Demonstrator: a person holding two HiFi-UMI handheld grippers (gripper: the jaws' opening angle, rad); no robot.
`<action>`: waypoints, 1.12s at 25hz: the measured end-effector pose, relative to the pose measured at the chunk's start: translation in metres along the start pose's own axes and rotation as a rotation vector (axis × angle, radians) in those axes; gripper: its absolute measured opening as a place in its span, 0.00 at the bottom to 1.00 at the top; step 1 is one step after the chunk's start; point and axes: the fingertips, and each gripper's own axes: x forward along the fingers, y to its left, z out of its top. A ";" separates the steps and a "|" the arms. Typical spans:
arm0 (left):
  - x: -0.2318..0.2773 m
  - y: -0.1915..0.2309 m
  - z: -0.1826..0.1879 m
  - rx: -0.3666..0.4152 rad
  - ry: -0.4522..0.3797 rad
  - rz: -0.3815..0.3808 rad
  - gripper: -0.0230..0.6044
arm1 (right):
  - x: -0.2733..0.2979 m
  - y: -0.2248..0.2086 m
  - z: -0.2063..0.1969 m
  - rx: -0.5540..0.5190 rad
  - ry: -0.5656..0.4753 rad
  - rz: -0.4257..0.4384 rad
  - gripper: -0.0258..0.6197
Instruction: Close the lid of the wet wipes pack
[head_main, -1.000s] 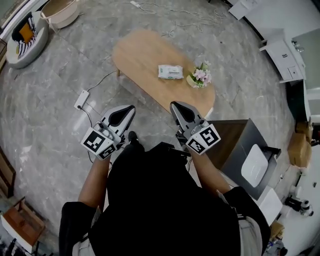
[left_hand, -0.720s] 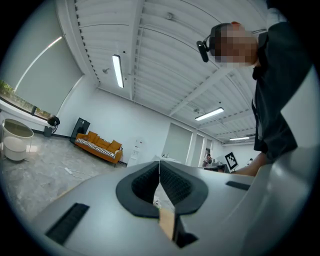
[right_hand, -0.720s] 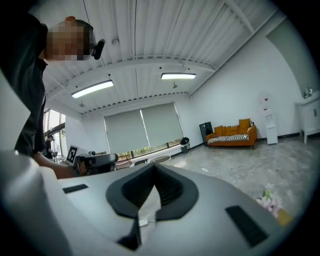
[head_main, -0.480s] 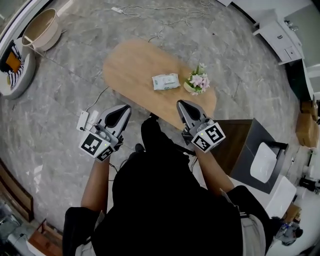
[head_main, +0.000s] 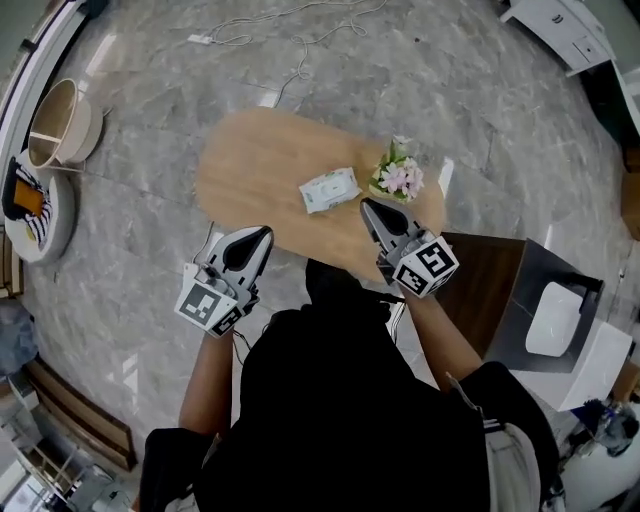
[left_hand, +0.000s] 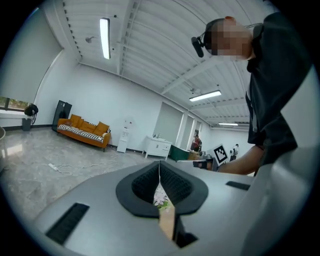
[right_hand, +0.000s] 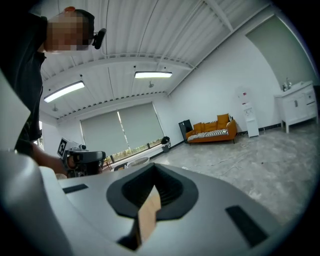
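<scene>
Your left tool has its jaws pressed together with nothing between them; the black ribbed pads meet along a thin seam inside a smooth grey shell. Your right tool is pressed shut the same way and is just as empty. Both tools are held in the air at the near edge of the worktop, a long oval of pale, matte wood.

The wet wipes pack lies flat on that worktop, ahead of both tools. It is closer to the right tool, just beyond its tip and slightly to its left, and neither tool touches it. It is a soft, rectangular white pack with faint green print, set at a slight angle. From the head view you cannot tell whether its lid is up or down.

Just to the right of the pack, right ahead of the right tool's tip, stands a small bunch of flowers, pink and white with green leaves. Under it all, the floor is glossy grey stone with a marbled pattern.
</scene>
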 end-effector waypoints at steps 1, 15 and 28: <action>0.012 0.008 -0.002 -0.006 0.018 -0.006 0.06 | 0.006 -0.013 -0.003 0.011 0.009 -0.008 0.06; 0.109 0.105 -0.086 -0.046 0.282 -0.145 0.06 | 0.048 -0.116 -0.138 0.129 0.259 -0.120 0.06; 0.182 0.180 -0.218 -0.084 0.444 -0.332 0.06 | 0.075 -0.165 -0.284 0.308 0.372 -0.275 0.06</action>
